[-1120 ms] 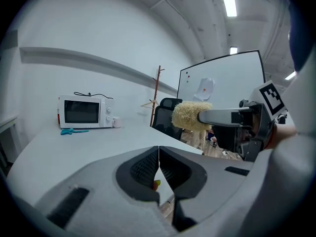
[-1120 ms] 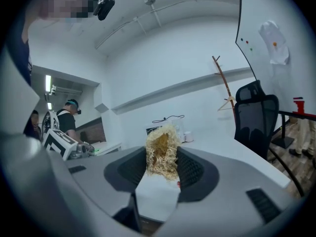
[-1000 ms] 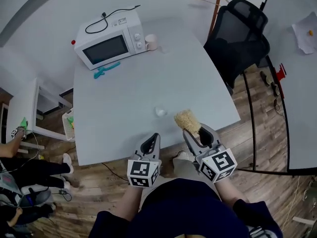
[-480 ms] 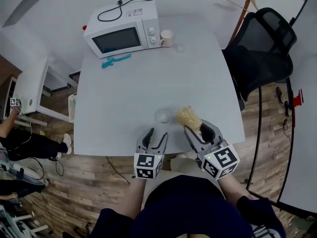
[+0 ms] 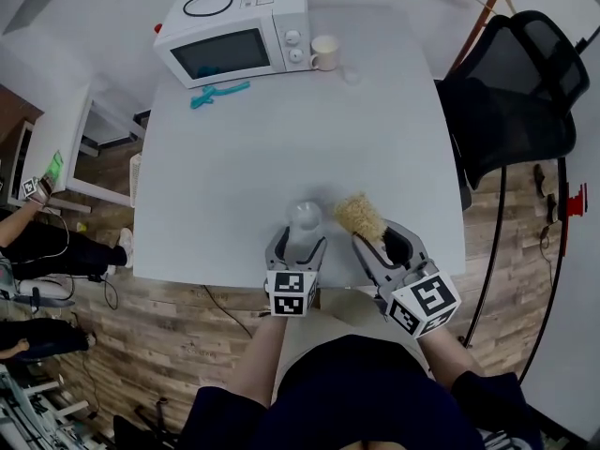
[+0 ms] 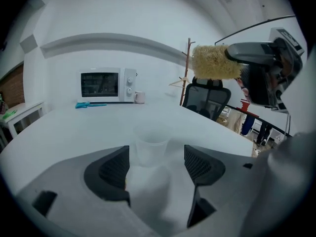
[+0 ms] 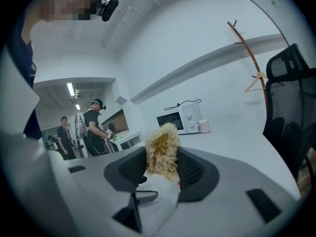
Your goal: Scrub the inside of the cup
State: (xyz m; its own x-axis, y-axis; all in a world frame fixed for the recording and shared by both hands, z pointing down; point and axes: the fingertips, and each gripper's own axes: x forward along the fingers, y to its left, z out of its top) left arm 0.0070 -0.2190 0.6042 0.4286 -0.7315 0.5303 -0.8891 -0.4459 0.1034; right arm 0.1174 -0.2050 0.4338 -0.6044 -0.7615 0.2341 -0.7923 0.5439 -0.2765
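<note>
Cup straight ahead of my left gripper [image 6: 157, 164]
Its jaws are opening, not yet touching the upright cup [image 6: 149, 149] standing just off their gap at the table [image 5: 234, 157] edge; my right gripper [image 7: 162, 169] clamps the scrubber [image 7: 160, 149] alongside.

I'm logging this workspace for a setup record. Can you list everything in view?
clear plastic cup: one, transparent, upright near the table's front edge
fibrous scrubbing sponge: one, straw-yellow, clamped in the right gripper
microwave oven: one, white, far left of the table
ceramic mug: one, cream, just right of the microwave oven
small plastic tool: one, teal, lying in front of the microwave oven
rectangular table: one, pale grey, under all these
mesh office chair: one, black, right of the table
left gripper: one, grey, jaws opening, cup between them, unpressed
right gripper: one, grey, shut on the sponge
</note>
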